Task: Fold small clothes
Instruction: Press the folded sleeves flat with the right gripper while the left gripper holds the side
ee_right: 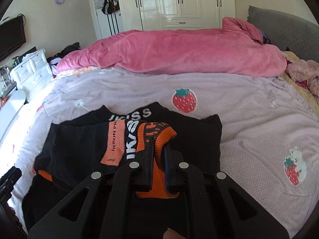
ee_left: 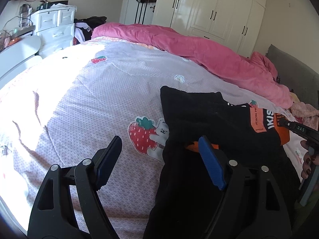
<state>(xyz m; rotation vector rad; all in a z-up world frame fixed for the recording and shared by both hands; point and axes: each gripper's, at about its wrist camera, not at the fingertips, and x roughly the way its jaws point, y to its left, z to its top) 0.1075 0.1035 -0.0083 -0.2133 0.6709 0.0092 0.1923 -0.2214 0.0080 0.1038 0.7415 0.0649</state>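
Observation:
A small black garment (ee_right: 83,141) with orange trim and white lettering lies partly folded on the lilac strawberry-print bedspread (ee_right: 249,123). It also shows in the left wrist view (ee_left: 209,119), at the right. My right gripper (ee_right: 159,149) is shut on the garment's orange ribbed cuff (ee_right: 159,137) and holds it over the black body. My left gripper (ee_left: 159,155) is open and empty, just above the bedspread (ee_left: 89,99) at the garment's left edge. Its right finger (ee_left: 211,165) is over the black cloth. The right gripper's body (ee_left: 299,131) shows at the right edge there.
A rumpled pink duvet (ee_right: 169,51) lies across the far side of the bed. A grey headboard (ee_right: 289,31) and pink fluffy clothes (ee_right: 303,71) are at the right. White drawers (ee_left: 55,27) stand left of the bed; a white wardrobe (ee_right: 179,4) is behind.

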